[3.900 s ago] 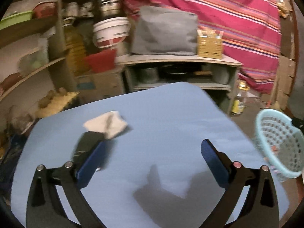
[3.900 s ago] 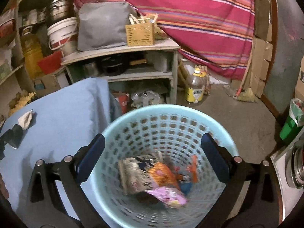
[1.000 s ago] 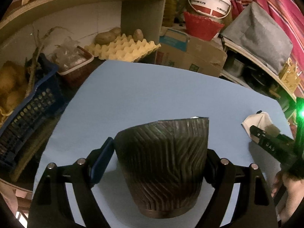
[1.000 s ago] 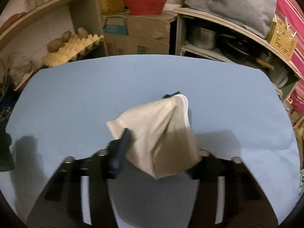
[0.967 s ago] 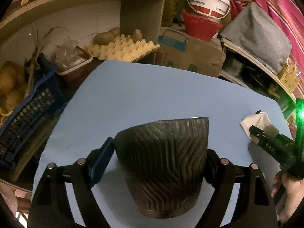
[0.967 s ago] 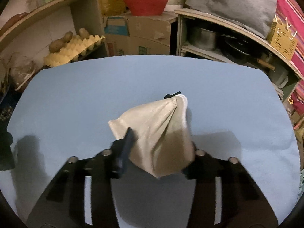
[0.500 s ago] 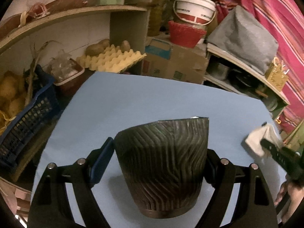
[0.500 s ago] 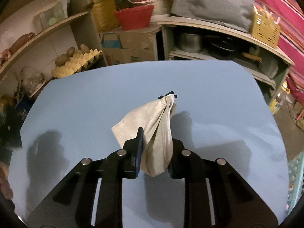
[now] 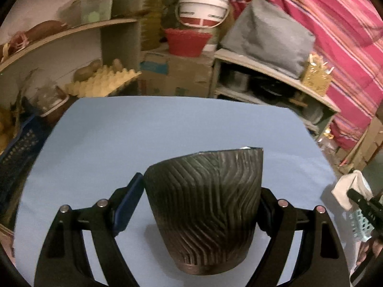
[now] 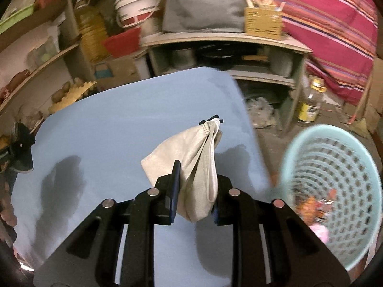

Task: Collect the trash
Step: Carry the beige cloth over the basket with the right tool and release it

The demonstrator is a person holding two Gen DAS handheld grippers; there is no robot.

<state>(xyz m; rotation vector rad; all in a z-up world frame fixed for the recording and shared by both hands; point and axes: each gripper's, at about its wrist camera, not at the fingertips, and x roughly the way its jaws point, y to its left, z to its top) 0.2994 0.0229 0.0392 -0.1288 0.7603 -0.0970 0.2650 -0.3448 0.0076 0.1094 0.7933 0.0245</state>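
Note:
My left gripper (image 9: 201, 205) is shut on a dark ribbed paper cup (image 9: 205, 210) and holds it over the blue table (image 9: 167, 129). My right gripper (image 10: 195, 191) is shut on a crumpled white face mask (image 10: 191, 165), lifted above the table's right part (image 10: 119, 131). The mask and right gripper also show at the right edge of the left wrist view (image 9: 347, 189). A light blue trash basket (image 10: 335, 174) with wrappers inside stands to the right of the table, below its level.
Shelves with an egg tray (image 9: 103, 83), buckets and a red basket (image 9: 186, 41) stand behind the table. A low shelf with pots (image 10: 227, 55) and an oil bottle (image 10: 311, 105) stand at the far right. A dark blue crate (image 9: 14, 148) is at left.
My right gripper closed on the mask, lifted it off the table and swung right toward the basket. My left gripper kept its hold on the cup and turned slightly right.

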